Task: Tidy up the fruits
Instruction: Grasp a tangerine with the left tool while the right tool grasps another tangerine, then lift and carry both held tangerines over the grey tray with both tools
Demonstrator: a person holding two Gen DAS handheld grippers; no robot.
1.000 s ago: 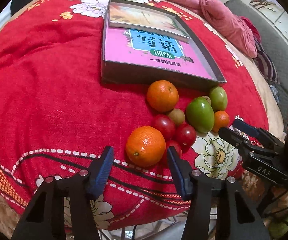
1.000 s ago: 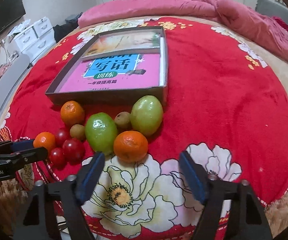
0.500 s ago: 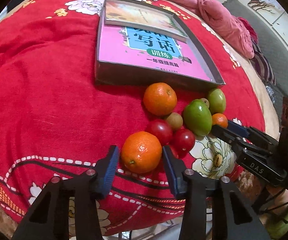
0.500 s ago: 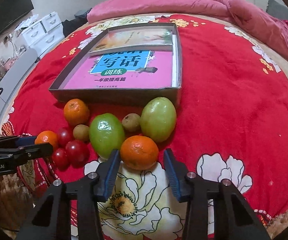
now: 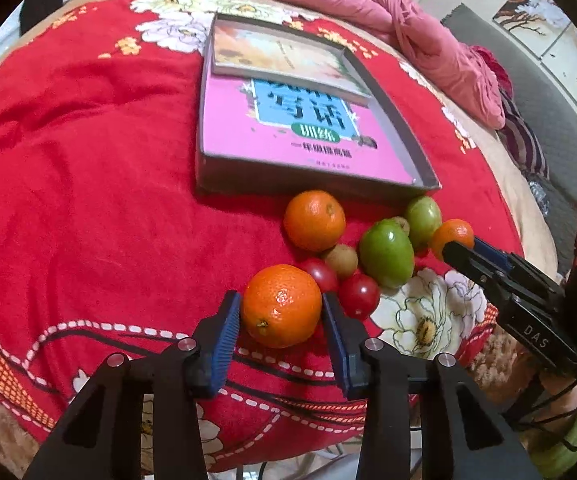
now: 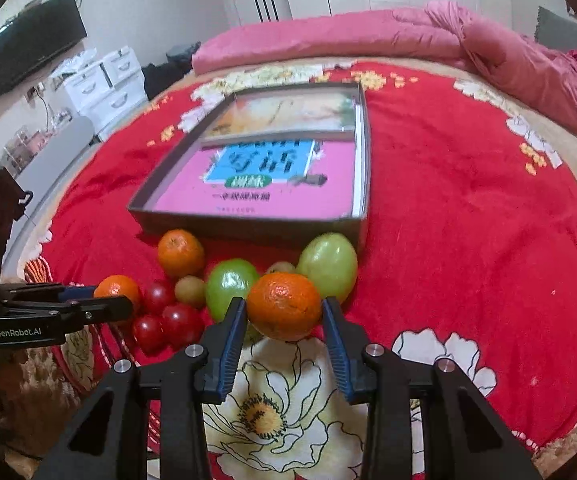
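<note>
A cluster of fruit lies on the red flowered blanket in front of a grey box (image 5: 312, 184) (image 6: 248, 226). My left gripper (image 5: 281, 304) is shut on the nearest orange (image 5: 282, 306), its blue pads pressing both sides. In the right wrist view my right gripper (image 6: 284, 312) is shut on another orange (image 6: 284, 306). Each gripper also shows in the other's view: the right gripper (image 5: 464, 248) at the right, the left gripper (image 6: 108, 302) at the left. A third orange (image 5: 314, 220), two green fruits (image 5: 386, 254) (image 5: 422, 220), red tomatoes (image 5: 358, 294) and small brown fruits (image 5: 340, 260) lie loose between them.
The box holds a pink book (image 5: 288, 140) and a paler one behind it. A pink quilt (image 6: 368, 36) is bunched along the far edge of the bed. The blanket's near edge drops off just below both grippers. White drawers (image 6: 104, 80) stand at the back left.
Both grippers moved forward around an orange each, and their jaws came in from wide apart until the pads touch the fruit. The right wrist view has tilted upward.
</note>
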